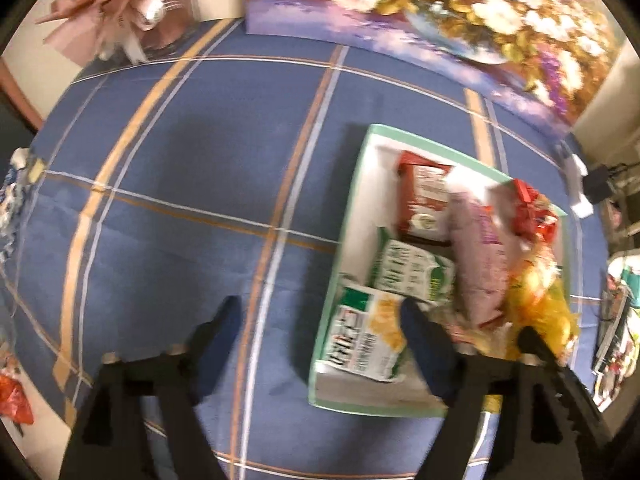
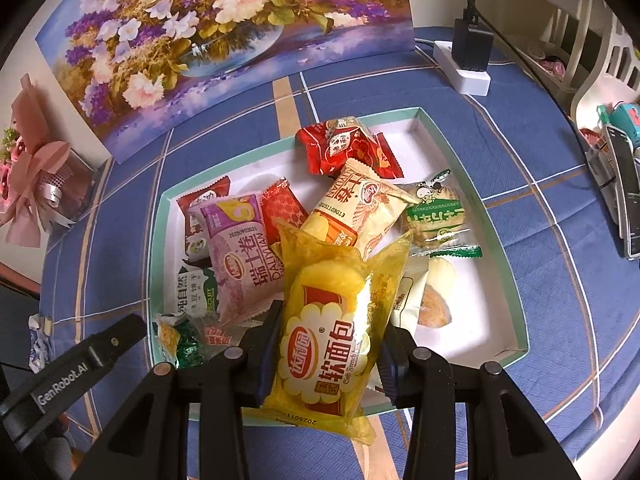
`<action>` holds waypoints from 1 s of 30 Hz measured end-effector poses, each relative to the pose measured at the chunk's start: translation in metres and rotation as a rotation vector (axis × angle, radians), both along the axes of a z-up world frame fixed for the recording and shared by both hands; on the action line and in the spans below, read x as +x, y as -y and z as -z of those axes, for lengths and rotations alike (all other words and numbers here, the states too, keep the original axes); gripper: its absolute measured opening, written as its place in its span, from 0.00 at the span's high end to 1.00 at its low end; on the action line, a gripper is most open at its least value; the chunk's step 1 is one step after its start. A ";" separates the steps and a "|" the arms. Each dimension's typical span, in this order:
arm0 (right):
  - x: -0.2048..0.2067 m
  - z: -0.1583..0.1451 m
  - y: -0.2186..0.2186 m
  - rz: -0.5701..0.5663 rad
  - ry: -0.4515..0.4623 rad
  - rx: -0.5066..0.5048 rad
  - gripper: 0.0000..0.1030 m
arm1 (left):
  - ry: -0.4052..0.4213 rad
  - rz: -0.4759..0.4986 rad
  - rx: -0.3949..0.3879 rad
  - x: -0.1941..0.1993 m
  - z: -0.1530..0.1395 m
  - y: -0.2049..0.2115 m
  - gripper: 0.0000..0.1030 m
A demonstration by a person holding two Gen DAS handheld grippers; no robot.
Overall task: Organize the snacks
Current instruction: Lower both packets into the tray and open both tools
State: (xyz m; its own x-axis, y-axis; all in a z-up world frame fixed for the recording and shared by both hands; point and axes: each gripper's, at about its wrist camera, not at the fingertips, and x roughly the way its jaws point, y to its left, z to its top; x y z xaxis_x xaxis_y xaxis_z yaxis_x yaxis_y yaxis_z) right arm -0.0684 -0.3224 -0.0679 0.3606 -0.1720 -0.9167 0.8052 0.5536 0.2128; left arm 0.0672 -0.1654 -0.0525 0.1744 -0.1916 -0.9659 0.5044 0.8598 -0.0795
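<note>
A shallow white box with a green rim point(image 2: 158, 240) lies on the blue checked tablecloth and holds several wrapped snacks. My right gripper point(image 2: 326, 328) is shut on a yellow soft-bread packet point(image 2: 332, 320), held over the box's near edge. In the box are a pink Swiss-roll packet point(image 2: 244, 248), a red packet point(image 2: 344, 148), a cream packet point(image 2: 360, 204) and a green biscuit packet point(image 2: 438, 220). My left gripper point(image 1: 316, 320) is open and empty at the box's point(image 1: 344, 216) left side, its right finger over a green-and-white packet point(image 1: 364, 336). It also shows in the right wrist view point(image 2: 80, 376).
A flower painting point(image 2: 224, 32) stands behind the box. A pink bouquet point(image 2: 36, 184) is at the far left. A white power strip with a black charger point(image 2: 468, 56) sits at the back right. Toys and clutter point(image 2: 620, 168) lie at the right edge.
</note>
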 end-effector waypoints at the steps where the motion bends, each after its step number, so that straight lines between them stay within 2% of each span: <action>1: 0.000 -0.001 0.000 -0.002 0.004 -0.002 0.52 | -0.001 -0.015 0.011 0.002 0.001 -0.003 0.18; 2: 0.000 -0.002 0.000 -0.003 0.006 -0.007 0.47 | -0.002 -0.026 0.021 0.004 0.003 -0.005 0.18; 6: 0.004 -0.004 -0.002 -0.019 0.014 -0.014 0.41 | 0.004 -0.062 0.071 0.011 0.010 -0.014 0.16; 10: 0.007 -0.002 -0.004 -0.033 0.016 -0.020 0.28 | 0.018 -0.096 0.105 0.017 0.014 -0.023 0.15; 16: 0.010 -0.003 -0.008 -0.050 0.021 -0.039 0.12 | 0.068 -0.132 0.140 0.026 0.017 -0.034 0.14; 18: 0.012 -0.003 -0.009 -0.058 0.024 -0.043 0.11 | 0.079 -0.139 0.142 0.027 0.017 -0.036 0.14; 19: 0.013 -0.003 -0.010 -0.059 0.025 -0.042 0.05 | 0.084 -0.143 0.143 0.030 0.017 -0.037 0.13; 20: 0.013 -0.003 -0.010 -0.060 0.027 -0.042 0.00 | 0.089 -0.146 0.143 0.031 0.017 -0.036 0.06; 22: 0.014 -0.003 -0.011 -0.065 0.030 -0.048 0.00 | 0.118 -0.152 0.145 0.033 0.016 -0.038 0.00; 25: 0.014 -0.005 -0.012 -0.066 0.024 -0.063 0.00 | 0.156 -0.157 0.143 0.034 0.013 -0.039 0.00; 30: 0.015 -0.004 -0.011 -0.060 0.026 -0.060 0.00 | 0.156 -0.160 0.135 0.036 0.011 -0.040 0.00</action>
